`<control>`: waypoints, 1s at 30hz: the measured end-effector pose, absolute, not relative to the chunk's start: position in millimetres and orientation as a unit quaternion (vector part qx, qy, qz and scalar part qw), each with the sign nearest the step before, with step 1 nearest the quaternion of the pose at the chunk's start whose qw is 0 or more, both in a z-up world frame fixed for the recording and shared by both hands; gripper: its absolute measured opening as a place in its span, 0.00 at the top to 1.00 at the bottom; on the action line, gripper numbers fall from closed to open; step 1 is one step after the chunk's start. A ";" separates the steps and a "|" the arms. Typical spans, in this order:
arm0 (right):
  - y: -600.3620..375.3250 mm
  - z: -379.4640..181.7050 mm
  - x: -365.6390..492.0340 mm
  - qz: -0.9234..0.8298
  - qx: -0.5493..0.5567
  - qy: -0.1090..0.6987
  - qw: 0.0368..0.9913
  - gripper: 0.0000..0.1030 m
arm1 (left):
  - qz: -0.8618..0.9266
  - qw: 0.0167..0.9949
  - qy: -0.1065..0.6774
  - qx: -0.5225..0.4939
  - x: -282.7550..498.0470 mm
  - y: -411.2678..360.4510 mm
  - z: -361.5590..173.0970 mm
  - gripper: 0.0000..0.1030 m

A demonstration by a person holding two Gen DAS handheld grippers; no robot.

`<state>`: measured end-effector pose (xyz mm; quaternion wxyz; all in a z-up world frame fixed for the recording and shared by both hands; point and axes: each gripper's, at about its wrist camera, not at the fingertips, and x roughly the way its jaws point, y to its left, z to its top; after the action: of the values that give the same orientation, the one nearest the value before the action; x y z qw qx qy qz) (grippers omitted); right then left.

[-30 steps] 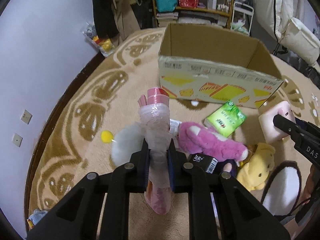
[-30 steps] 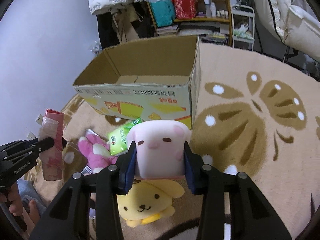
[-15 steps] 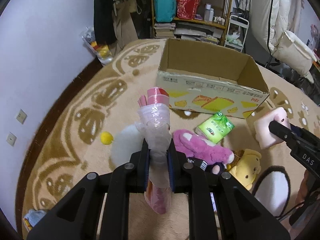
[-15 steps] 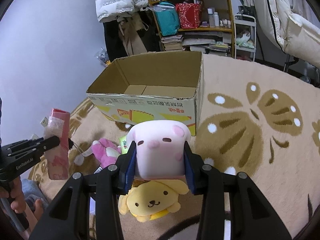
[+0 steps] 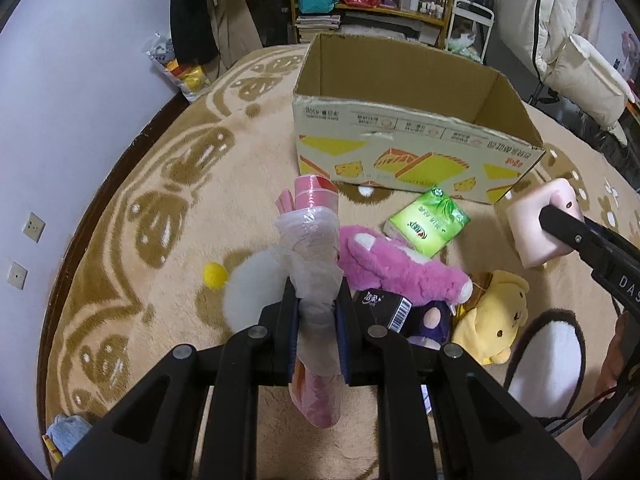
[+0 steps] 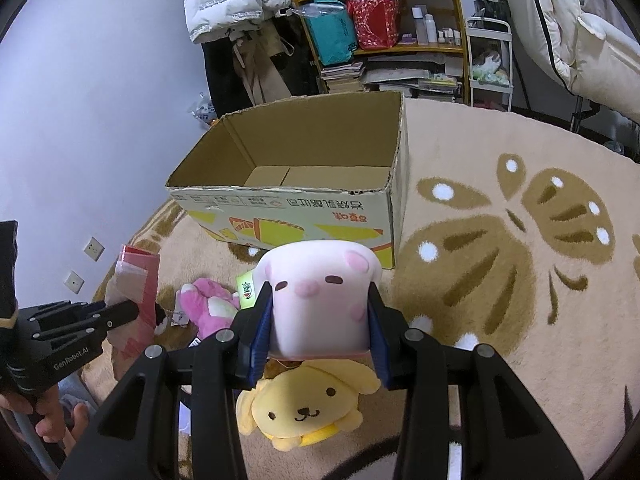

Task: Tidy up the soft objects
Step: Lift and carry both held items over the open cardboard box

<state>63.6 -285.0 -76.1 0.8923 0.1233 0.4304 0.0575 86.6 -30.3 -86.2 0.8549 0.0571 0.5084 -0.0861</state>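
My left gripper [image 5: 316, 308] is shut on a pink pack in clear plastic wrap [image 5: 312, 248], held upright above the rug; it also shows in the right wrist view [image 6: 136, 280]. My right gripper [image 6: 318, 312] is shut on a pink square plush with a face [image 6: 320, 292], also seen in the left wrist view [image 5: 536, 228]. Both are held in front of an open, empty cardboard box [image 5: 404, 120] [image 6: 304, 184]. On the rug lie a magenta plush [image 5: 396, 268], a yellow dog plush [image 6: 308, 404] and a green tissue pack [image 5: 428, 222].
A white fluffy item [image 5: 252, 288] and a small yellow ball [image 5: 215, 275] lie left of the pile; a black box with a barcode [image 5: 384, 304] lies by the magenta plush. Shelves [image 6: 384, 20] and hanging clothes stand behind the box. The wall [image 5: 60, 100] runs along the left.
Both grippers have risen with their loads and the box interior now shows more. The objects on the rug have not moved.
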 end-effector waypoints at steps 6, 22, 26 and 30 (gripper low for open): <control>-284.7 -78.5 63.9 0.058 0.121 0.431 0.892 0.57 | -0.090 0.852 0.512 0.061 86.4 -32.7 -88.9 0.85; -283.0 -80.7 63.2 0.059 0.118 0.434 0.891 0.55 | -0.112 0.874 0.469 0.059 78.2 -39.4 -71.0 0.85; -283.1 -79.3 62.8 0.059 0.117 0.431 0.893 0.55 | -0.112 0.877 0.464 0.055 78.9 -37.4 -66.6 0.85; -283.3 -74.9 62.4 0.061 0.118 0.424 0.896 0.55 | -0.107 0.880 0.459 0.058 80.1 -36.0 -62.9 0.85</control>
<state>62.4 -283.3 -74.9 0.8958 0.1176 0.4242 0.0611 80.1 -36.0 -62.9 0.8802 0.0578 0.4588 -0.1066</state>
